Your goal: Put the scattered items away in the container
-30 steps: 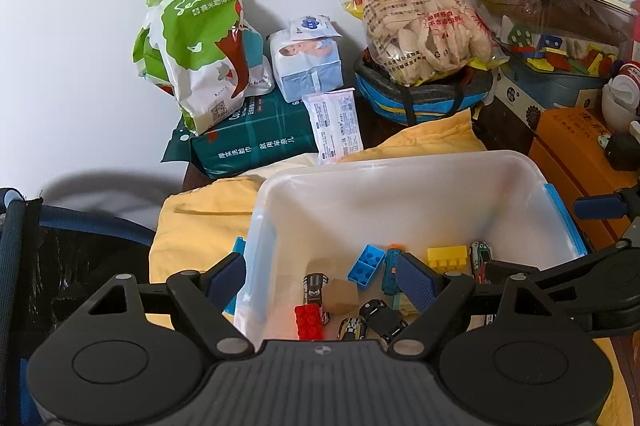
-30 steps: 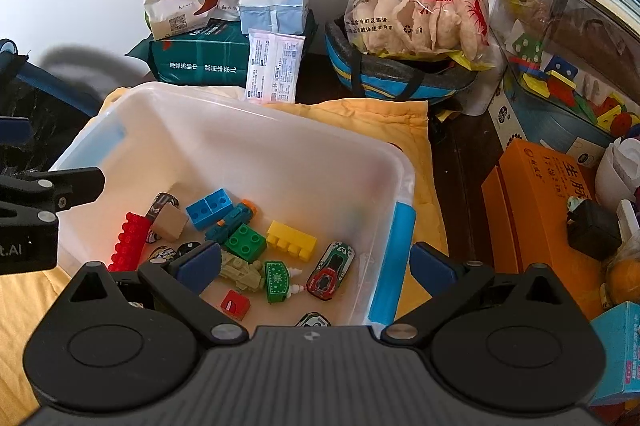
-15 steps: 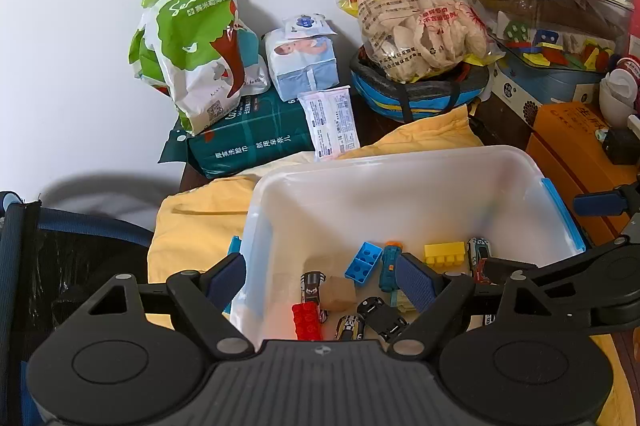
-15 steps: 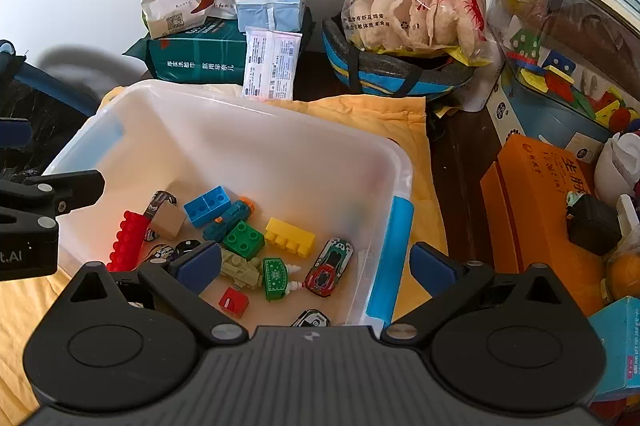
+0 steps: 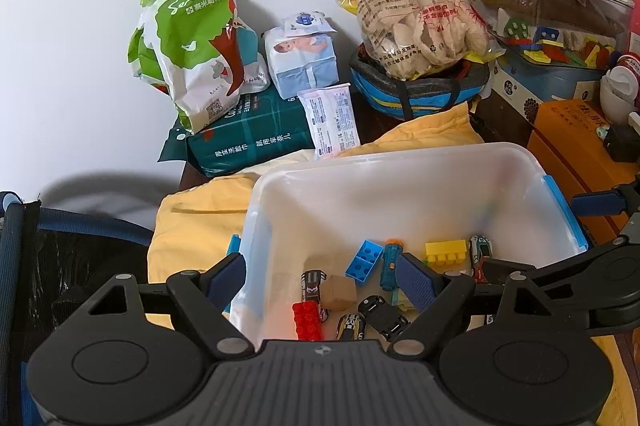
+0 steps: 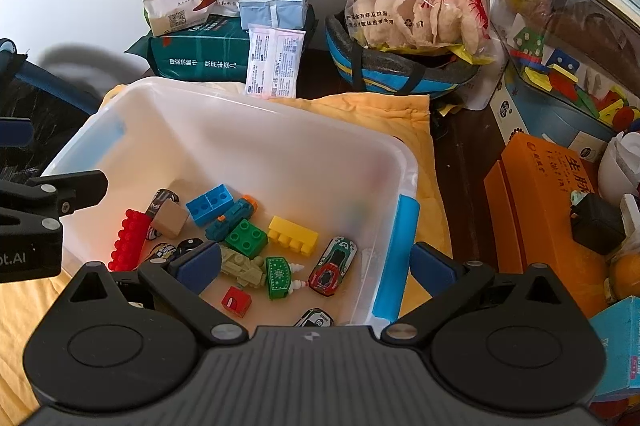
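Both the left gripper [image 5: 320, 276] and right gripper [image 6: 316, 262] are held apart, empty, over the translucent bin [image 6: 256, 113]. A green brick [image 6: 246, 238] is seen only from the right wrist.

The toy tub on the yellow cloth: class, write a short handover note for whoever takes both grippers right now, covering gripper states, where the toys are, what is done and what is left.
Left gripper: open, empty, straddling the tub's left wall.
Right gripper: open, empty, straddling the tub's right wall.
The tub sits on the yellow cloth. Inside lie the red brick, blue brick, green brick, yellow brick, red toy car and several more small toys.
Done: every toy in view is in the tub; no loose toys show on the visible cloth.
Left: check the cloth hidden behind the grippers, then probably withdraw.
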Motion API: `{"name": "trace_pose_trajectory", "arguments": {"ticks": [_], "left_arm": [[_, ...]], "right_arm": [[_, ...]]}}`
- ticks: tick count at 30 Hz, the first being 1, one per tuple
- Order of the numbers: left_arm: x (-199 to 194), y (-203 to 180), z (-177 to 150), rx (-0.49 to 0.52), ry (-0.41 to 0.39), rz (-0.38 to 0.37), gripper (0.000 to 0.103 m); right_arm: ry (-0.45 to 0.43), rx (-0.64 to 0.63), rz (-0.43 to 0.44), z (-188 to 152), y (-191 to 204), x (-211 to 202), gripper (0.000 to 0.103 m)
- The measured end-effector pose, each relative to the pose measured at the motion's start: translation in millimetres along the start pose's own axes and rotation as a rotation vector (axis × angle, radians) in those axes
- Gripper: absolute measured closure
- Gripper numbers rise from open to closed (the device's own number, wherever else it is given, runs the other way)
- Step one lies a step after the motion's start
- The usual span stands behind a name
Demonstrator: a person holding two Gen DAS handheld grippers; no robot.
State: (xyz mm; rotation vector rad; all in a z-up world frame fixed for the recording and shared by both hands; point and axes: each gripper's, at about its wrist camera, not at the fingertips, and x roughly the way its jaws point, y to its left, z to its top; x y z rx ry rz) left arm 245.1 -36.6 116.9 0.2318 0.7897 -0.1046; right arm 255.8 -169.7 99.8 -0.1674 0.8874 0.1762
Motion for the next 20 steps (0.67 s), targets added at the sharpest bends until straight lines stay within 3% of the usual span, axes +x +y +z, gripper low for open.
{"name": "trace_pose_trajectory", "arguments": {"ticks": [20], "left_arm": [[0.6,6.6,-4.7,-0.050,0.006,-0.011,0.017]], "right_arm": [[0.000,0.008,0.004,-2.1,-0.5,1.6,0.000]]}}
